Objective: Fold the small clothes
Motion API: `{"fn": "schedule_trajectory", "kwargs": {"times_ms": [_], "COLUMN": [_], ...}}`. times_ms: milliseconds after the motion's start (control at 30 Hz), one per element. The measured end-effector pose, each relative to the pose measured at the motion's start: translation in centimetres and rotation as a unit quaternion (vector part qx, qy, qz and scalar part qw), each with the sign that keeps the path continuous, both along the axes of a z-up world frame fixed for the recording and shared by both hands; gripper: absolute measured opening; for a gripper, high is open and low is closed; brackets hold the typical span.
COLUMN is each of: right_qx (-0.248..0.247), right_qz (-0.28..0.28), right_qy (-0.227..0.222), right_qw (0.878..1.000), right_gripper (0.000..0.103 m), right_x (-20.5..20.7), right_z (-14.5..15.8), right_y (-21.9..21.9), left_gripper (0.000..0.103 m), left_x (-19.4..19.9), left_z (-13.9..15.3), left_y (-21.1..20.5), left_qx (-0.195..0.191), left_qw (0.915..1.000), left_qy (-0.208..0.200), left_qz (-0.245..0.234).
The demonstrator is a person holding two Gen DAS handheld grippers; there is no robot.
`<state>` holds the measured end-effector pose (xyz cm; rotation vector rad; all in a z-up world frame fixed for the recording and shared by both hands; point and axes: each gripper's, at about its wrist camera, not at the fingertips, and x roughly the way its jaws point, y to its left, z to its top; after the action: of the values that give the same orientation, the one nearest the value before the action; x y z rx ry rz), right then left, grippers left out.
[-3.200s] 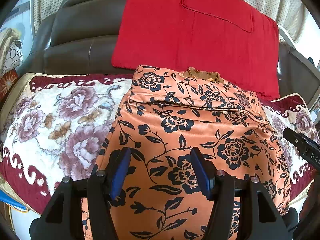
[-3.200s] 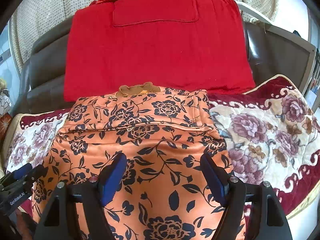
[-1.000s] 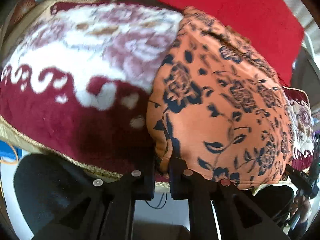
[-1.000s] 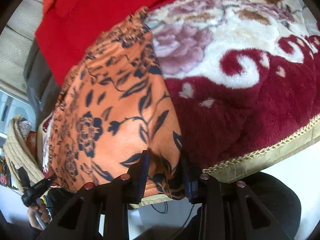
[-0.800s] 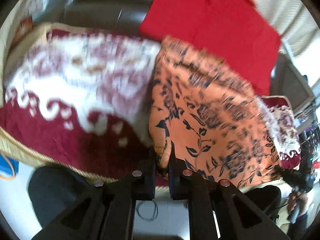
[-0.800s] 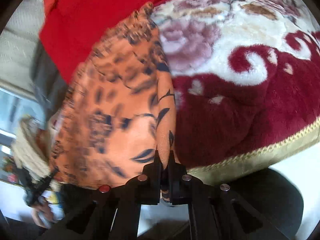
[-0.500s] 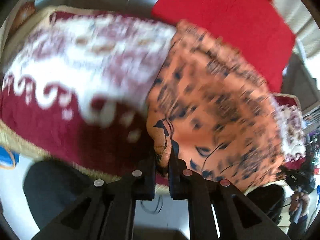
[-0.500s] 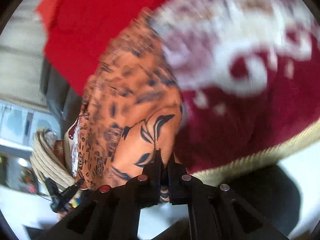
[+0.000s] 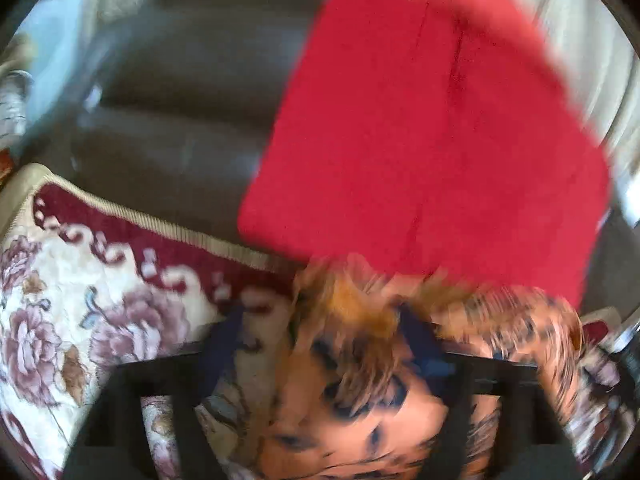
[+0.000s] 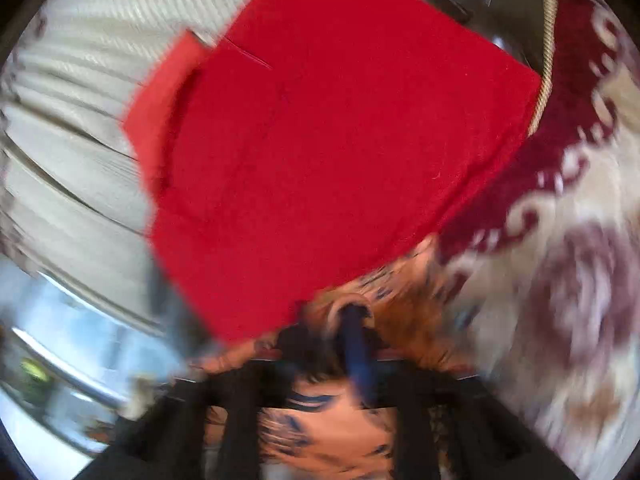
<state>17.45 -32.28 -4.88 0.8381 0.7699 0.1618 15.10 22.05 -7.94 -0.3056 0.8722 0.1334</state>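
The orange garment with dark flowers [image 9: 352, 412] lies bunched on the flowered sofa cover, its far edge near the red cushion. Both views are blurred by motion. My left gripper [image 9: 320, 344] is open, its blue pads [image 9: 224, 344] spread wide over the garment's top edge. In the right wrist view the garment [image 10: 332, 428] shows below and around my right gripper [image 10: 352, 336]. One blue pad [image 10: 358, 356] is visible there with cloth against it; blur hides whether the jaws are closed.
A red cushion [image 9: 432, 132] leans on the dark leather sofa back [image 9: 172, 120]. The maroon and cream flowered cover [image 9: 80, 320] spreads over the seat, also seen in the right wrist view [image 10: 568, 260]. Pale curtains [image 10: 72, 120] hang behind.
Both grippers carried the garment's near hem up and forward to its far edge by the red cushion. The left gripper, shut on the hem before, now stands open.
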Motion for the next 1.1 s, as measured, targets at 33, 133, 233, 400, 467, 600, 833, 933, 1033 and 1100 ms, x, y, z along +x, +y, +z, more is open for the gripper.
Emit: {"fn": "schedule_trajectory", "kwargs": {"times_ms": [33, 133, 233, 400, 467, 600, 833, 933, 1033, 1100], "right_qx": [-0.037, -0.041, -0.067, -0.005, 0.022, 0.076, 0.077, 0.032, 0.0, -0.006], "right_qz": [-0.021, -0.021, -0.001, 0.016, 0.014, -0.036, -0.058, -0.039, -0.019, -0.01], "right_qy": [0.032, 0.049, 0.036, 0.07, 0.075, 0.091, 0.108, 0.064, 0.039, 0.043], "right_qw": [0.999, 0.998, 0.997, 0.997, 0.997, 0.992, 0.989, 0.997, 0.999, 0.999], "right_gripper": [0.082, 0.082, 0.082, 0.082, 0.082, 0.081, 0.01, 0.009, 0.009, 0.009], "right_x": [0.9, -0.8, -6.2, -12.4, -11.7, -9.5, -5.3, -6.3, -8.5, -10.7], "right_z": [-1.2, -3.7, -3.9, -6.5, -7.6, -9.9, -10.0, -5.1, -1.1, -0.3], "right_y": [0.2, 1.8, 4.2, 5.9, 6.8, 6.0, 5.2, 5.5, 5.5, 5.4], "left_gripper": [0.083, 0.083, 0.083, 0.083, 0.083, 0.084, 0.007, 0.007, 0.007, 0.007], "left_x": [0.1, -2.7, -6.5, -9.0, -8.3, -6.2, -4.0, -6.6, -10.3, -11.6], "left_z": [-1.4, -3.1, -4.3, -7.3, -7.9, -8.8, -5.5, -1.8, -0.3, -1.4], "left_y": [0.3, 1.8, 3.7, 2.7, 1.3, -0.1, -1.3, -1.3, -1.8, -1.5], "left_qx": [0.011, 0.021, 0.005, -0.062, -0.067, -0.037, -0.004, -0.012, -0.004, -0.017], "left_qw": [0.9998, 0.9995, 0.9991, 0.9976, 0.9974, 0.9974, 0.9983, 0.9996, 0.9999, 0.9998], "left_qy": [0.018, 0.0, -0.009, 0.023, 0.025, 0.042, 0.046, 0.003, -0.013, 0.008], "left_qz": [0.006, 0.022, 0.04, 0.02, 0.011, 0.046, 0.035, 0.027, 0.009, 0.006]}}
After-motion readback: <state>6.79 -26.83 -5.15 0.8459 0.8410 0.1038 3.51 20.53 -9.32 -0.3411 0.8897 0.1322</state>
